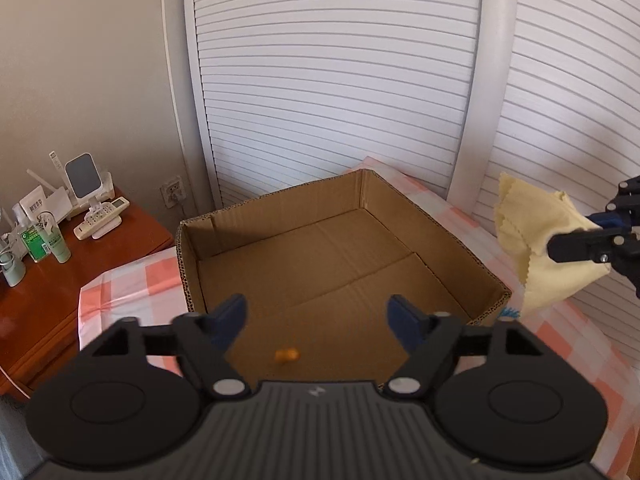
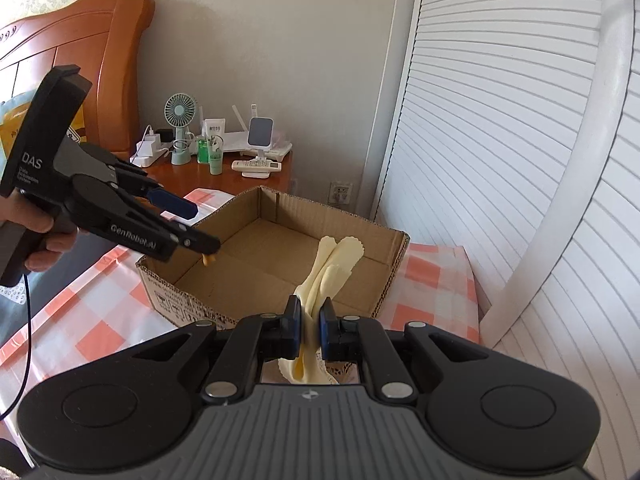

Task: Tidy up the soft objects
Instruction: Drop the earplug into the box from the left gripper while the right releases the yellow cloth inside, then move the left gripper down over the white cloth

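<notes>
An open cardboard box (image 1: pixel 460 236) (image 2: pixel 168 294) lies on a pink-and-white checked sheet (image 1: pixel 120 284) (image 2: pixel 80 320). My left gripper (image 1: pixel 318 314) (image 2: pixel 204 227) hovers over the box's near edge, open, with nothing between its blue pads. A small orange thing (image 1: pixel 287 355) (image 2: pixel 208 259) shows blurred just below those fingers, over the box floor and free of them. To the right of the box, my right gripper (image 2: pixel 310 320) (image 1: pixel 560 246) is shut on a pale yellow cloth (image 2: pixel 336 264) (image 1: pixel 536 248) with zigzag edges. The cloth hangs in the air above the box's right rim.
A wooden nightstand (image 1: pixel 48 304) (image 2: pixel 280 160) left of the bed carries a small fan (image 2: pixel 181 120), bottles, remotes (image 1: pixel 102 220) and a router. White louvred doors (image 1: pixel 340 80) (image 2: pixel 500 120) stand right behind the box. A person's hand (image 2: pixel 44 236) grips the left tool's handle.
</notes>
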Demonstrator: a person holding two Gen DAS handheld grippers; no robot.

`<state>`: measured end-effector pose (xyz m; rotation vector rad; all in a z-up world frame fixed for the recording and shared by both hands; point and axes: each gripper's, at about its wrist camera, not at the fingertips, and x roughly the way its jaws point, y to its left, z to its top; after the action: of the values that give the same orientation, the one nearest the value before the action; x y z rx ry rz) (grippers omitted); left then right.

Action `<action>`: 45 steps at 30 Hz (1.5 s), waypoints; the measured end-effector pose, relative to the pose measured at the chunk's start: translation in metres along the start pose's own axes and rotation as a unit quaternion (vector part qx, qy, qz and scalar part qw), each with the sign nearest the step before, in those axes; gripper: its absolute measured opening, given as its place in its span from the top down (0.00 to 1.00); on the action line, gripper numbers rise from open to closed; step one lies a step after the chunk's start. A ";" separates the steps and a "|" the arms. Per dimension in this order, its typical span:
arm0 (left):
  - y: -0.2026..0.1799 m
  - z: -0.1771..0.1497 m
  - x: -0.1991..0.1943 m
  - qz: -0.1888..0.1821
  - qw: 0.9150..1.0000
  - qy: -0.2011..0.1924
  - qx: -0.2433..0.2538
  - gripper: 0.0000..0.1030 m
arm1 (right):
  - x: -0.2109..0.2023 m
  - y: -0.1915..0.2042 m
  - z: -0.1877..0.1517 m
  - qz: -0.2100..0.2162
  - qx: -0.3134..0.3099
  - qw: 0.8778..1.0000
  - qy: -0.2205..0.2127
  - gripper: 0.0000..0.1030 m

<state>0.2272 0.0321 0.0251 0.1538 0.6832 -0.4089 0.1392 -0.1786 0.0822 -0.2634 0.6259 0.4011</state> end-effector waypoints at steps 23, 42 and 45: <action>-0.028 -0.090 -0.096 0.068 0.995 0.014 -0.069 0.10 | 0.101 -0.019 0.069 0.000 0.065 0.998 0.005 0.00; -0.033 -0.120 -0.102 0.095 0.990 -0.007 -0.103 0.01 | 0.038 -0.006 -0.023 -0.043 0.087 0.995 0.033 0.00; -0.032 -0.125 -0.101 0.098 0.990 -0.004 -0.105 0.01 | 0.039 0.001 -0.051 -0.048 0.089 0.993 0.059 0.00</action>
<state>0.0700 0.0687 -0.0064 0.0190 0.6914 -0.1474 0.1410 -0.1848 0.0184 -0.1474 0.7582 0.2365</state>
